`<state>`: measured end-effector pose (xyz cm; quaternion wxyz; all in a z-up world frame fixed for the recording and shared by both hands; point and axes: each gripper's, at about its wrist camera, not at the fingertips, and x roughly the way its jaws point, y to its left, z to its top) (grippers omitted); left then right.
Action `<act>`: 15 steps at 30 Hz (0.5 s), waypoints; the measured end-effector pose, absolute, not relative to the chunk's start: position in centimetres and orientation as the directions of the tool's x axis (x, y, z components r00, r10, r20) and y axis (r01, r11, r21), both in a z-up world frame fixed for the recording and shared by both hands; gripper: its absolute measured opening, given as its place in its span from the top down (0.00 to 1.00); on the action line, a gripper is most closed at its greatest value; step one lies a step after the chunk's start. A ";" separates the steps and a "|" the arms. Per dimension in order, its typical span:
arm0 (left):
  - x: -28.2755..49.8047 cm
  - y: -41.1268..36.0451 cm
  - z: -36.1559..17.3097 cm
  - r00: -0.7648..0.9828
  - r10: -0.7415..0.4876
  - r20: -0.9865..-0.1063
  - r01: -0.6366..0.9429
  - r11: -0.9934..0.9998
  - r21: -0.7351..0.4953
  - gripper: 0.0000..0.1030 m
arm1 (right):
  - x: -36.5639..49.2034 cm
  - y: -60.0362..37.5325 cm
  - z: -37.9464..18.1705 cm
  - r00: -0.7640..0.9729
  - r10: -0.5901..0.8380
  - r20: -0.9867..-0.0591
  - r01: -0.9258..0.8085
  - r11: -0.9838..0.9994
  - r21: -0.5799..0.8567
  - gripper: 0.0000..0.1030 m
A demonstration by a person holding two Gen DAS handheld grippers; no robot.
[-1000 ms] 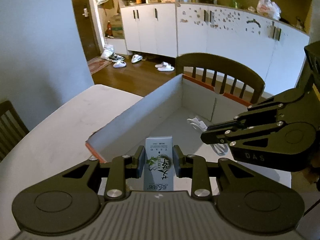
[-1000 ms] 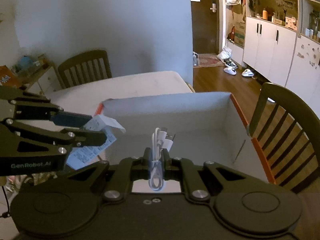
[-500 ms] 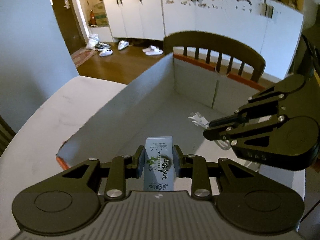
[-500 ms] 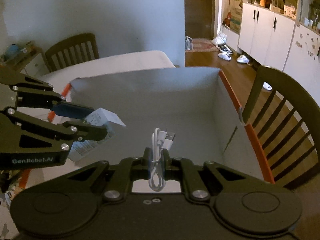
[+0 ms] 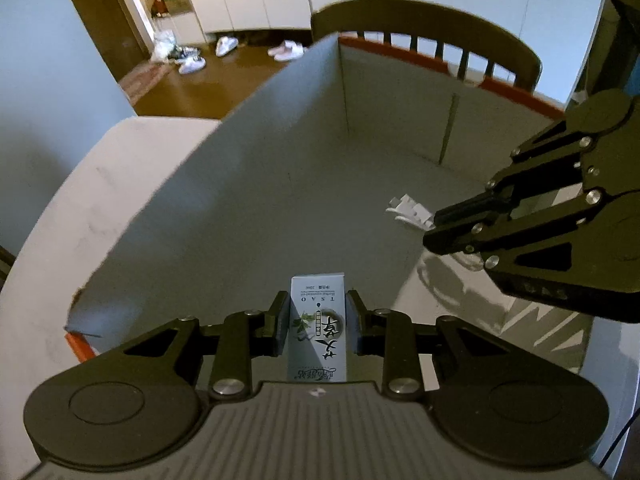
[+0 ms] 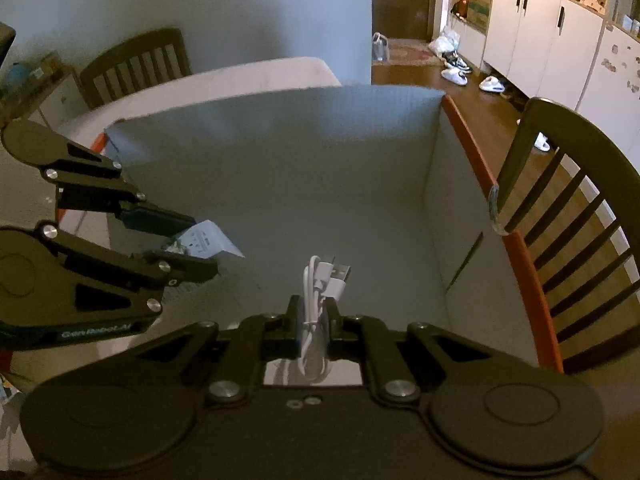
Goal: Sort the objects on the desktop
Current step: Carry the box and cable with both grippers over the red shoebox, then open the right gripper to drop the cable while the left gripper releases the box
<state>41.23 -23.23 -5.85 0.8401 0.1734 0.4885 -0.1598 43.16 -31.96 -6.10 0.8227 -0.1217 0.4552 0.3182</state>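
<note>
A large open cardboard box [image 5: 280, 148] with grey inner walls and an orange rim [image 6: 520, 248] stands on the table. My left gripper [image 5: 318, 312] is shut on a small white carton [image 5: 318, 328] printed with black characters, held over the box's near-left part. The same carton [image 6: 204, 240] shows between the left gripper's fingers [image 6: 160, 220] in the right wrist view. My right gripper [image 6: 314, 314] is shut on a coiled white USB cable [image 6: 320, 280], also inside the box opening. In the left wrist view the cable's end [image 5: 412, 212] pokes out of the right gripper [image 5: 436, 228].
The pale round table [image 5: 92, 200] carries the box. Dark wooden chairs stand behind the box [image 5: 424, 44], at its right side [image 6: 568, 216] and across the table [image 6: 136, 64]. White cabinets [image 6: 548, 36], shoes on the wooden floor [image 5: 224, 46] and a grey wall [image 6: 200, 8] lie beyond.
Both grippers have moved forward and down over the box, so its inside now fills more of each view. Each still holds its object.
</note>
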 end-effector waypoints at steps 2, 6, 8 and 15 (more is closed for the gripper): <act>41.5 -23.4 -6.3 0.448 -0.091 -0.890 0.450 0.883 0.136 0.73 | 43.3 -31.8 -6.4 0.367 0.398 -0.841 -0.633 0.769 0.088 0.92; 42.1 -23.4 -6.8 0.402 -0.088 -0.911 0.461 0.879 0.119 0.73 | 43.7 -31.7 -6.9 0.332 0.379 -0.864 -0.635 0.767 0.093 0.92; 42.2 -23.4 -7.0 0.391 -0.078 -0.917 0.464 0.877 0.123 0.73 | 44.0 -31.9 -7.2 0.310 0.378 -0.873 -0.626 0.772 0.112 0.92; 42.9 -23.4 -7.3 0.347 -0.066 -0.936 0.471 0.875 0.113 0.73 | 44.1 -32.2 -7.4 0.289 0.369 -0.883 -0.622 0.774 0.120 0.92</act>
